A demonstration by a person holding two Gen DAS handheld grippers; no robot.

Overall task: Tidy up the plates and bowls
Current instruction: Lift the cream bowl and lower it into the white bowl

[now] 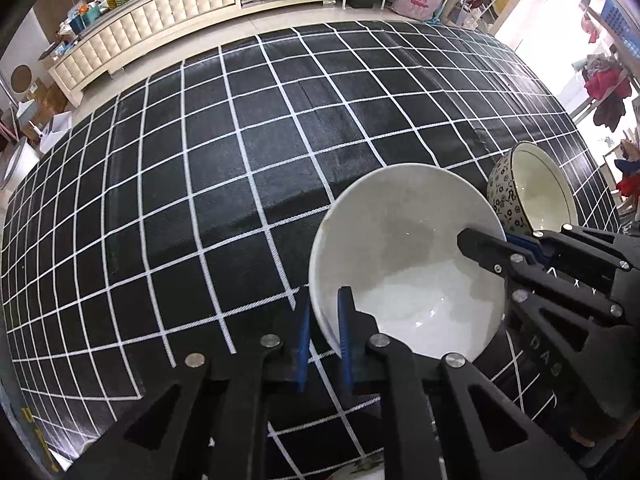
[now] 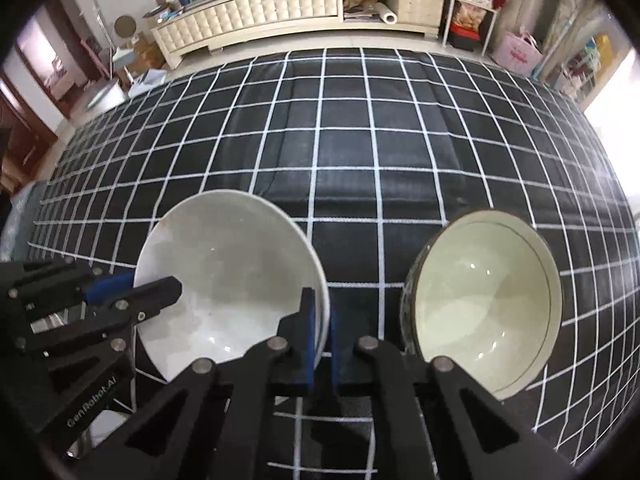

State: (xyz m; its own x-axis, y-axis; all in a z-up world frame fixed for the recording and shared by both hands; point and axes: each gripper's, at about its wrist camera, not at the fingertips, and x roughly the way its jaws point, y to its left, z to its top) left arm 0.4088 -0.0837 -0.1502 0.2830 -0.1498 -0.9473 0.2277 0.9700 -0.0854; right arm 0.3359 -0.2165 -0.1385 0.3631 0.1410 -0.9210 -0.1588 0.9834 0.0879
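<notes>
Over the checked surface [image 2: 360, 168], both grippers' fingers clamp opposite rims of the white bowl [image 2: 228, 276]: left gripper [image 1: 322, 340], right gripper [image 2: 322, 340]; a floral-patterned bowl [image 2: 484, 312] sits just right.

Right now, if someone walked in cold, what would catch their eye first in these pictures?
Probably the white bowl near the front of the black checked tablecloth, with the left gripper and right gripper each pinching its rim from opposite sides. Next, the flower-patterned bowl beside it, to the right.

A long cream tufted cabinet [image 2: 280, 12] lines the far wall, clutter piled on top. Right of it stands a pink bag [image 2: 518, 54]; beyond that, bright window light [image 1: 560, 20].
</notes>
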